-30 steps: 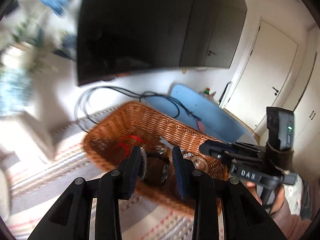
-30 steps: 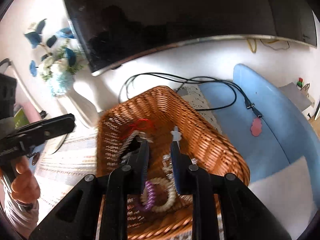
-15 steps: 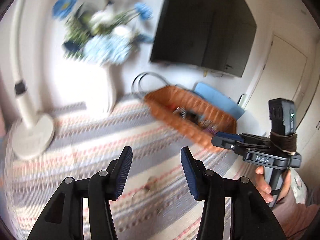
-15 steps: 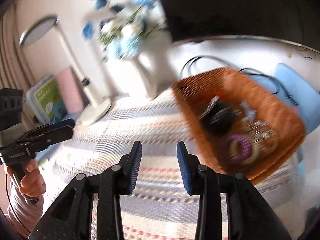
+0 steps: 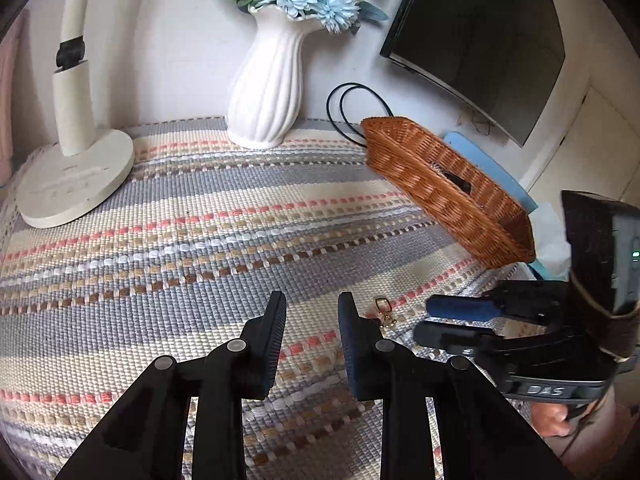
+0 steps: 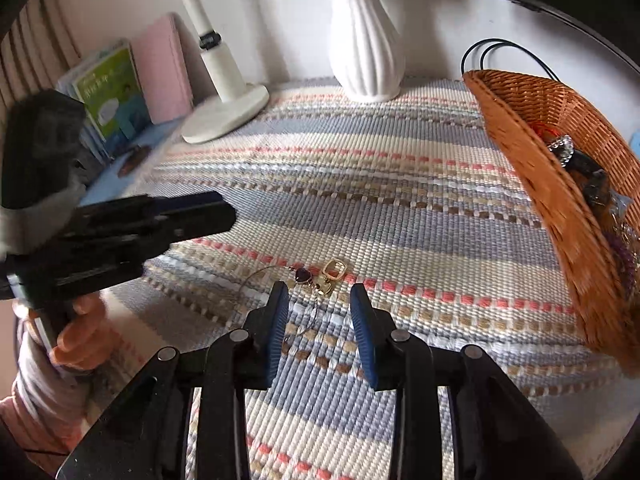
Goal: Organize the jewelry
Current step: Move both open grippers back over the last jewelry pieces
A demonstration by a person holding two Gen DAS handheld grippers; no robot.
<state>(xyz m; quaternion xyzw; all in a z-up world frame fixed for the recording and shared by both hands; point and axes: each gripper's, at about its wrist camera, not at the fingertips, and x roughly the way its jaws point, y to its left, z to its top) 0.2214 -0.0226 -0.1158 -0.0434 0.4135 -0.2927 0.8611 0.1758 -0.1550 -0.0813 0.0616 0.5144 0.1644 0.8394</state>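
Left wrist view: the left claw (image 5: 311, 312) hangs with its jaws spread and nothing between them, above the striped woven mat (image 5: 168, 240) that covers the table. A small gold clasp (image 5: 383, 312) lies on the mat just beside the right-hand jaw, toward 2 o'clock; the rest of that piece is hidden behind the jaw. The wicker basket (image 5: 440, 188) sits well apart at 1 o'clock, its contents mostly screened by its near wall. The right claw (image 5: 448, 320) enters from 3 o'clock, jaws parted and empty. Right wrist view: the right claw (image 6: 318, 300) is likewise open and empty, and the necklace (image 6: 316, 276) lies at 12 o'clock, just beyond the fingertips. Its dark heart pendant and gold clasp lie close together; the thin chain loops back toward the claw, passing partly behind the left jaw, so its long axis runs roughly 12 to 6. Judged from both views, the right claw is better aligned for the pick. The basket (image 6: 560, 208) stands at 2 o'clock, holding jewelry too blurred and crowded to identify.
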